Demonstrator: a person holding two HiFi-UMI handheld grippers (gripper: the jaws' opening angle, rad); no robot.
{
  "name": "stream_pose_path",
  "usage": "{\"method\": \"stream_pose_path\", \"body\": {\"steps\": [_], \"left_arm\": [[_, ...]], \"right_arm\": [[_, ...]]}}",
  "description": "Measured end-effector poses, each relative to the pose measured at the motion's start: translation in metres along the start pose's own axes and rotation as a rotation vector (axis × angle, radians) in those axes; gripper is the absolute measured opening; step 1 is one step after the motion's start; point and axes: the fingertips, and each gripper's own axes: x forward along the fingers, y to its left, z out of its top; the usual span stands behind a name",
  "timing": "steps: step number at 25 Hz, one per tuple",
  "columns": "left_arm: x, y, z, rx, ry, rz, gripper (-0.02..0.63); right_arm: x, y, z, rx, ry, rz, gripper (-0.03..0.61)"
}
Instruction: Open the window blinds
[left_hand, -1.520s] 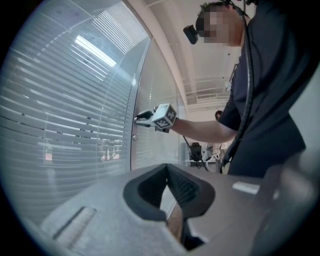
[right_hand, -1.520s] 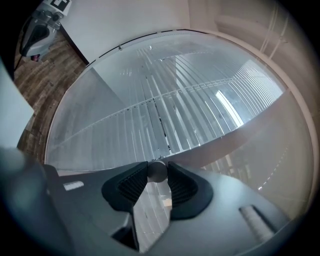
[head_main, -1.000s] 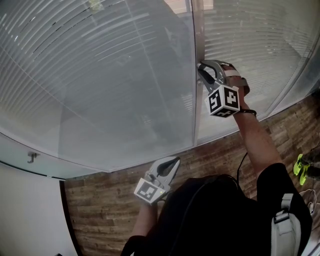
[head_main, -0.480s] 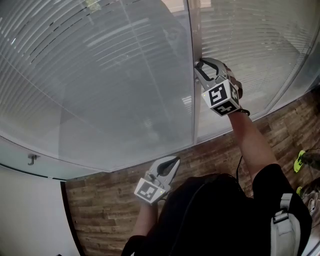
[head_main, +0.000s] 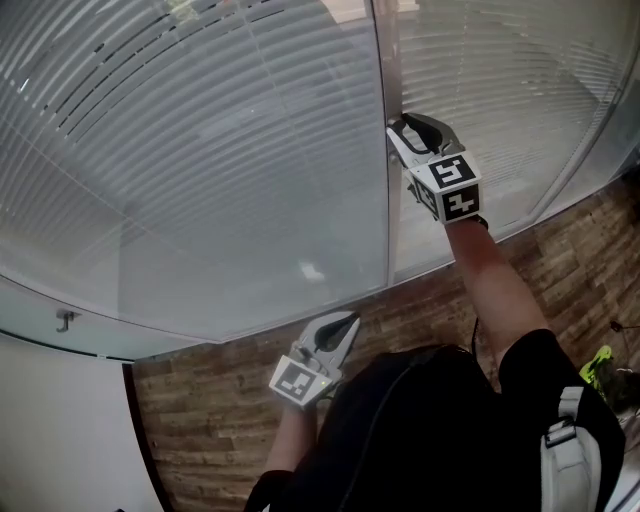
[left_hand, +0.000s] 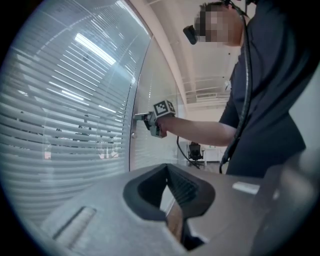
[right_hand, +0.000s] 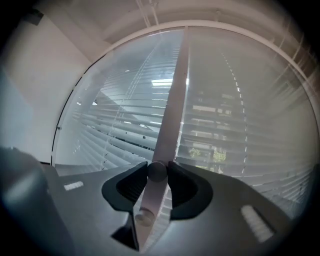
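Slats wider apart than before

Pane, seemingly glass, and post block reach ahead.

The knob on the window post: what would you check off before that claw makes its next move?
1. Right claw gripping the knob: ok, its pads press the knob from both sides.
2. Window post lined up between the jaws: ok.
3. Blinds fully open: not ok, the slats show gaps but stripe the view.
4. Left claw out of the way: ok, shut, empty, low by the person's body.
5. How much turn the knob has left: cannot tell.
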Motion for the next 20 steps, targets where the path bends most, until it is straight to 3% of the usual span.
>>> {"method": "stream_pose_path", "body": {"steps": [10,16,20], "left_arm": [[-0.0004,-0.0002,0.0000,-0.001,0.000,0.002,0.005],[-0.0008,-0.0003,0.0002,0.000,-0.001,0.005,0.005],[-0.0005,-0.0008,-0.0003,0.000,0.001,0.003,0.005]], "right_arm": [[-0.0014,-0.0042,0.0018,0.311,-0.068,-0.023,0.132],[-0.0022,-0.0051,0.0024,0.373,-0.083,-0.039,0.130],[-0.0023,-0.0049,0.0022,0.352,-0.081,-0.045,0.130]]}}
